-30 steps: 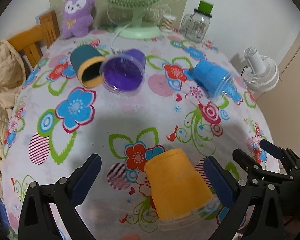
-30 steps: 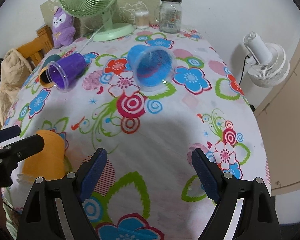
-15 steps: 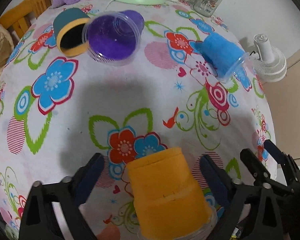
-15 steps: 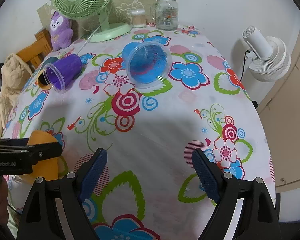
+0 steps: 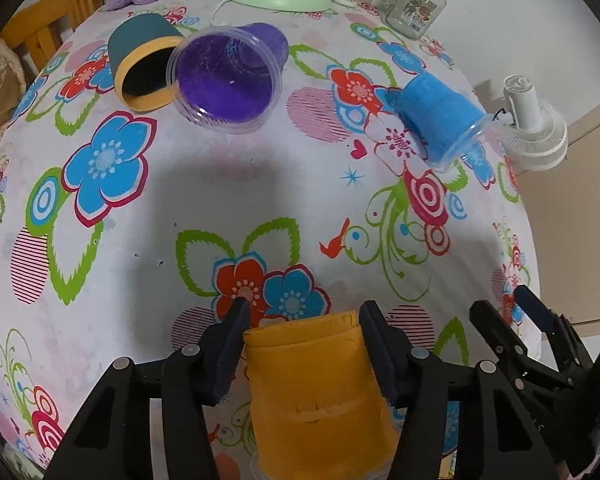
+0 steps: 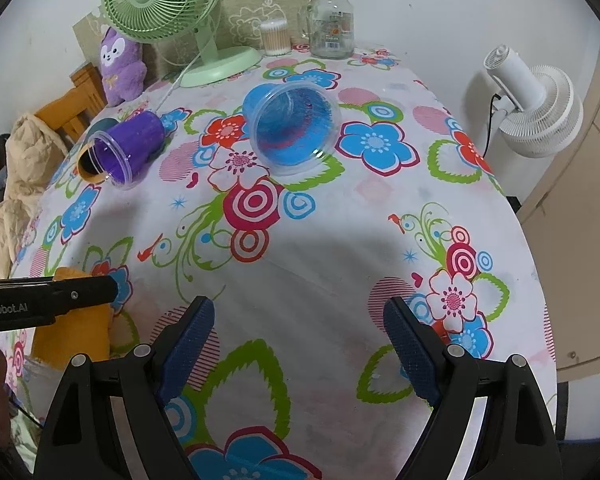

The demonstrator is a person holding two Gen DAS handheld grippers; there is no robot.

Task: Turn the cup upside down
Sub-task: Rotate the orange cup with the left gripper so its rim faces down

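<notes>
On the flower-printed white tablecloth, near its front edge, your left gripper clamps the orange felt-covered cup, base up, while your right gripper hangs wide open and empty, white walls behind.

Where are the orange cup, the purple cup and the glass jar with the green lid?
orange cup [image 5: 316, 380]: left wrist view, its side wall.
purple cup [image 5: 226, 80]: left wrist view, its inside.
glass jar [image 6: 331, 24]: right wrist view, its body.
</notes>
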